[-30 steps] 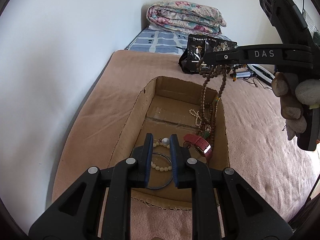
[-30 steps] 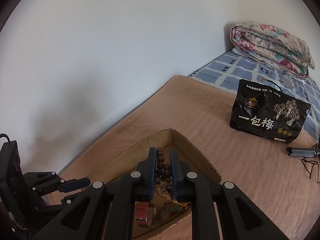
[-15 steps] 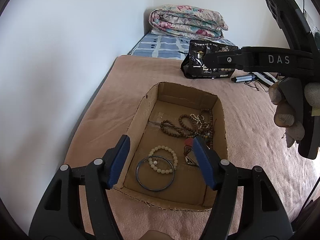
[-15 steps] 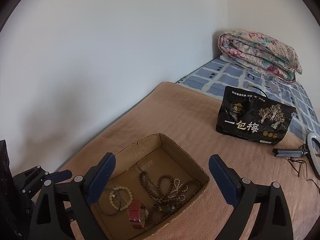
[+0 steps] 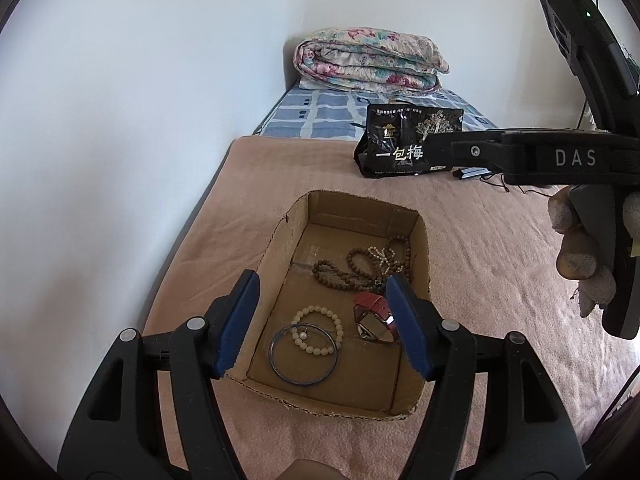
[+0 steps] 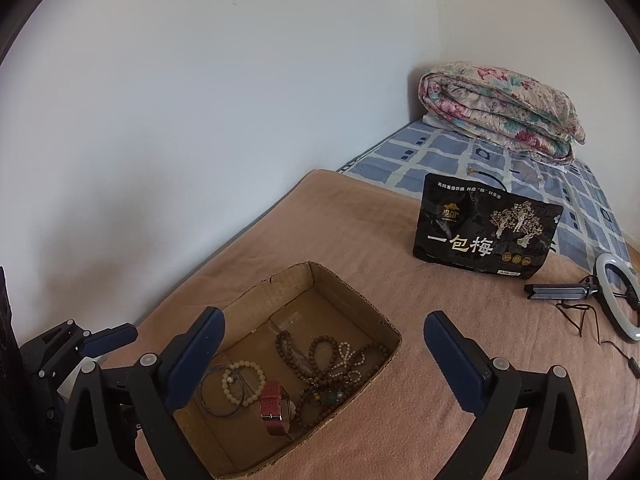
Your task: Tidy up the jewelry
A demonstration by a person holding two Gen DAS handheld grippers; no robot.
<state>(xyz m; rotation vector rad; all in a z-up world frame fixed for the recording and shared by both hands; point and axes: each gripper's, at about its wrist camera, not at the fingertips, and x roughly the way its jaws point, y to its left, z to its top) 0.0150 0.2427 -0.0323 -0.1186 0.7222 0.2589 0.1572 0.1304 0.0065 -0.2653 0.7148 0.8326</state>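
An open cardboard box [image 5: 424,240] [image 6: 352,292] sits on the tan blanket. Inside lie a brown bead necklace [image 5: 340,276] [image 6: 320,364] tangled with a small white bead strand [image 5: 382,258], a cream bead bracelet [image 5: 318,330] [image 6: 244,384], a blue bangle [image 5: 303,354] [image 6: 212,396] and a red-strapped watch [image 5: 374,314] [image 6: 272,408]. My left gripper [image 5: 322,322] is open and empty above the box's near end. My right gripper [image 6: 320,360] is open and empty above the box; its body shows in the left wrist view [image 5: 520,156].
A black snack bag [image 5: 404,140] [image 6: 484,232] stands on the blanket behind the box. A folded floral quilt [image 5: 368,60] [image 6: 500,108] lies on the blue checked sheet. A ring light with stand and cable [image 6: 616,300] lies at the right. A white wall runs along the left.
Both grippers have opened wide. The right gripper let go of the brown bead necklace, which now lies in the box. Both grippers have pulled back and up from the box.
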